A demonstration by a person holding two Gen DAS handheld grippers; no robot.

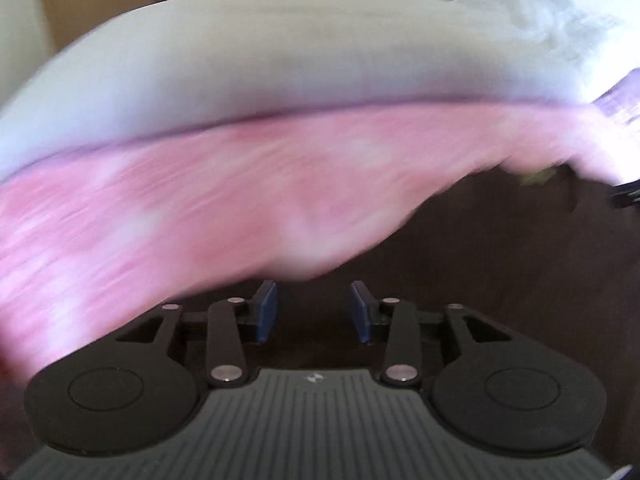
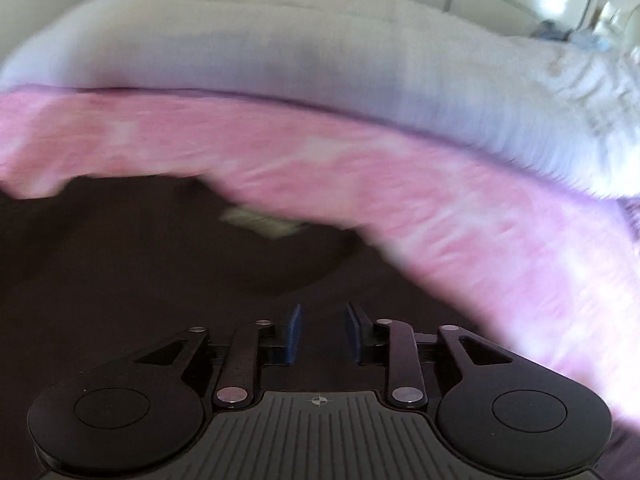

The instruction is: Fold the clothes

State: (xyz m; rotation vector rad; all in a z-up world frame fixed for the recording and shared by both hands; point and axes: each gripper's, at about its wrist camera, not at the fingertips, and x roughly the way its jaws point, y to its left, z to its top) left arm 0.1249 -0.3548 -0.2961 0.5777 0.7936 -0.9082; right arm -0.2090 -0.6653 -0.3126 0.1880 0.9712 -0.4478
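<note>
1. Blue pads (image 1: 267,312) of the left gripper (image 1: 313,310) sit closest to us, w/ a clear gap between them. Nothing is in the gap, so it has let go.
2. Right gripper (image 2: 323,334) looks the same: pads apart, nothing pinched, just dark stuff under it.
3. Pink cloth (image 1: 180,200) lies in a long band across a dark brown surface (image 1: 460,260), right in front of both tongs. It's the thing to fold.
4. I think it lies stretched out like that so its near edge is easy to grab w/ both tongs, one at each side.
5. Behind the pink cloth (image 2: 360,176) is a big pale grey bed or cushion (image 1: 280,60). Pink edge runs along it; touching or not, can't tell.
6. Both pics are smeared, so creases, seams and what kind of clothing it is don't show.
7. Small pale yellowish thing (image 2: 260,220) peeks out from under the pink edge. Maybe a tag, too blurry to say.
8. Both ends of the cloth run out of view. No hands show.
</note>
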